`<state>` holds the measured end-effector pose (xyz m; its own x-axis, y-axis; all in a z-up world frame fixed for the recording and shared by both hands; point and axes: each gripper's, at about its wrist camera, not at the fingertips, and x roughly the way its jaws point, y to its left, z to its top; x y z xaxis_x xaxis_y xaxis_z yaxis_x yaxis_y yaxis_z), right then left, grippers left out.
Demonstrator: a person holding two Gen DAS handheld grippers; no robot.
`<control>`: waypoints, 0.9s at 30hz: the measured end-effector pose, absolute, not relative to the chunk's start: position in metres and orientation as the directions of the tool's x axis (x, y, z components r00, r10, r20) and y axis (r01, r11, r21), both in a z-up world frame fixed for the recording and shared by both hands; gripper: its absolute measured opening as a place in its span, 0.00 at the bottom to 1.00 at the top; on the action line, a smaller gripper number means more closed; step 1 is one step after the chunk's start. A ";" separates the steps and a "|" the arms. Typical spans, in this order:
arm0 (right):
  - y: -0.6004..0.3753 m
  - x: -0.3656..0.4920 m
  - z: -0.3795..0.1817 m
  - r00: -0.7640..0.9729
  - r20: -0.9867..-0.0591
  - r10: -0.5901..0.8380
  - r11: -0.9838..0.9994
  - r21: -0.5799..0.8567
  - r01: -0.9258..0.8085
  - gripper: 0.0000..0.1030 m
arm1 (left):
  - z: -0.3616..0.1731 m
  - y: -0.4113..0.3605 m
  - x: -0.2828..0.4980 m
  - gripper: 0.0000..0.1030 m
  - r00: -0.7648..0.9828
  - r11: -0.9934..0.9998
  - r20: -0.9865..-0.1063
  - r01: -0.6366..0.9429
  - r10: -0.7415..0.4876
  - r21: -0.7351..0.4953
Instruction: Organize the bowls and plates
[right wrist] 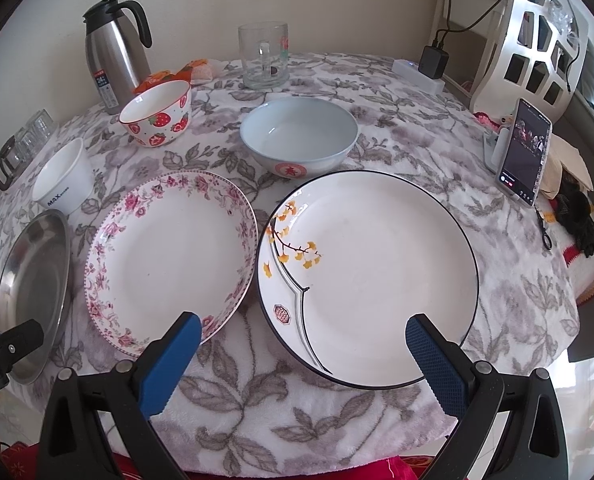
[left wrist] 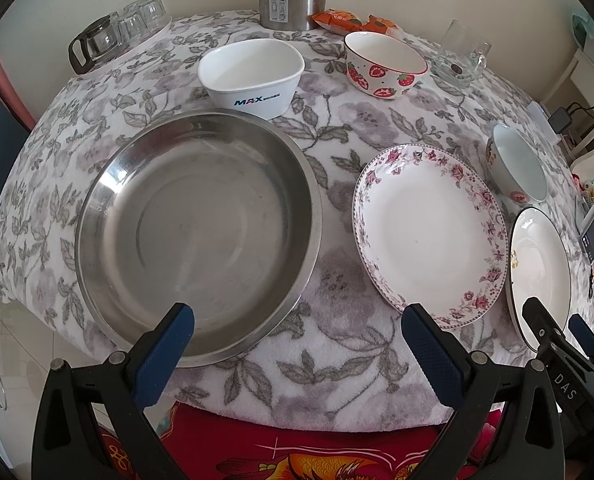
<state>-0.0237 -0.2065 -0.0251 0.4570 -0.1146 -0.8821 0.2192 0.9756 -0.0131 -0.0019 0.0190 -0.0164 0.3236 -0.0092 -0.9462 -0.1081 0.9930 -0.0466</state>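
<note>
A steel basin [left wrist: 197, 236] lies at the table's front left, with a pink-flowered plate [left wrist: 429, 232] to its right. A black-rimmed plate with yellow leaves [right wrist: 369, 276] lies at the front right. Behind stand a white MAX bowl [left wrist: 251, 76], a strawberry bowl [left wrist: 385, 64] and a pale blue bowl [right wrist: 299, 136]. My left gripper [left wrist: 297, 328] is open and empty over the table's front edge, between basin and flowered plate. My right gripper [right wrist: 301, 336] is open and empty above the near rim of the black-rimmed plate.
A steel thermos [right wrist: 115, 48], a glass mug [right wrist: 265, 56] and orange snack packets [left wrist: 349, 20] stand at the back. Upturned glasses and a glass pot [left wrist: 113, 36] sit on a tray at the back left. A phone on a stand [right wrist: 523, 152] is at the right edge.
</note>
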 end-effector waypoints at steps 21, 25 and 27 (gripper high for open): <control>-0.159 -0.018 -0.019 0.493 -0.870 -0.028 0.997 0.012 0.076 1.00 | -0.012 0.074 0.005 1.00 0.330 0.952 -0.944 -0.295 0.019 -0.084; -0.141 -0.019 -0.012 0.525 -0.851 0.014 0.999 0.038 0.036 1.00 | -0.010 0.107 0.004 1.00 0.342 0.908 -0.938 -0.407 0.054 -0.096; -0.135 -0.019 -0.009 0.539 -0.841 0.048 0.997 0.069 0.019 1.00 | -0.009 0.124 0.002 1.00 0.347 0.877 -0.935 -0.469 0.079 -0.100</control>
<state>-0.0190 -0.1348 -0.0092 0.5388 0.0477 -0.8411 0.0194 0.9974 0.0690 0.0017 0.1244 -0.0087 0.3468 0.0794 -0.9346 -0.4694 0.8774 -0.0997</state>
